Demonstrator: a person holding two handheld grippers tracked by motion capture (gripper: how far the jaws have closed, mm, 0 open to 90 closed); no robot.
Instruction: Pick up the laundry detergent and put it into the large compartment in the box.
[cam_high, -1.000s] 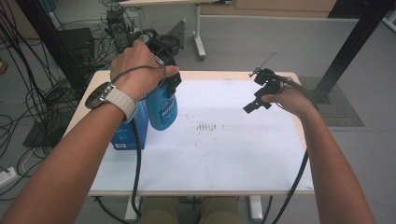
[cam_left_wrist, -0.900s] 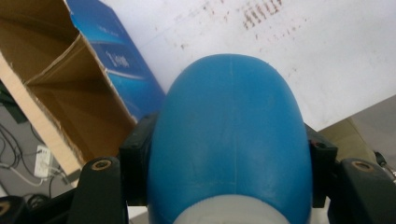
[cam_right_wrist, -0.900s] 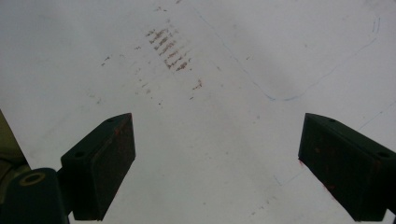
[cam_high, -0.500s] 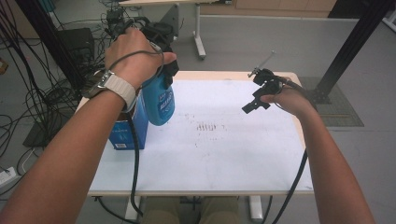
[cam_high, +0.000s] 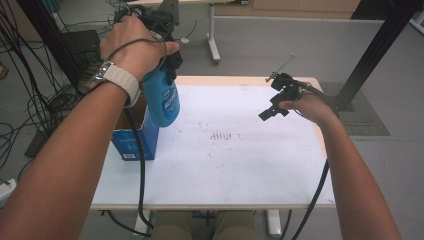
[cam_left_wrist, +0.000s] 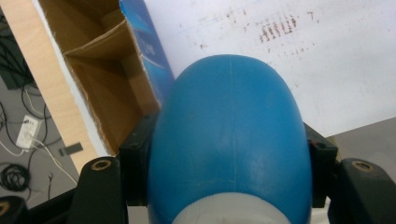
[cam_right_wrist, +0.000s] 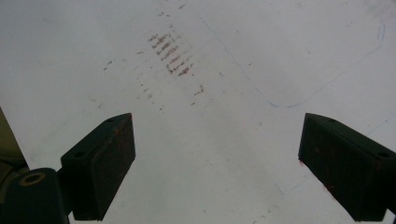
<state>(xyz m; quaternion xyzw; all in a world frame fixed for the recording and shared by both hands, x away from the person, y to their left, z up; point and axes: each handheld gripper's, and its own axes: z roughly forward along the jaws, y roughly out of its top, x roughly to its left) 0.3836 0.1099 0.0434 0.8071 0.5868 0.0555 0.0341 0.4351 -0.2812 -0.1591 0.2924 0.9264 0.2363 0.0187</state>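
Counter: the white surface is bare from the centre to the right and near edges, carrying only faint reddish smudges, so passage there is free. The one standing obstacle is the open blue carton at the left edge. The blue bottle, clamped in the left tool, hangs above the carton's right side and narrows the overhead room there; the right tool, jaws apart, hovers over the far right.
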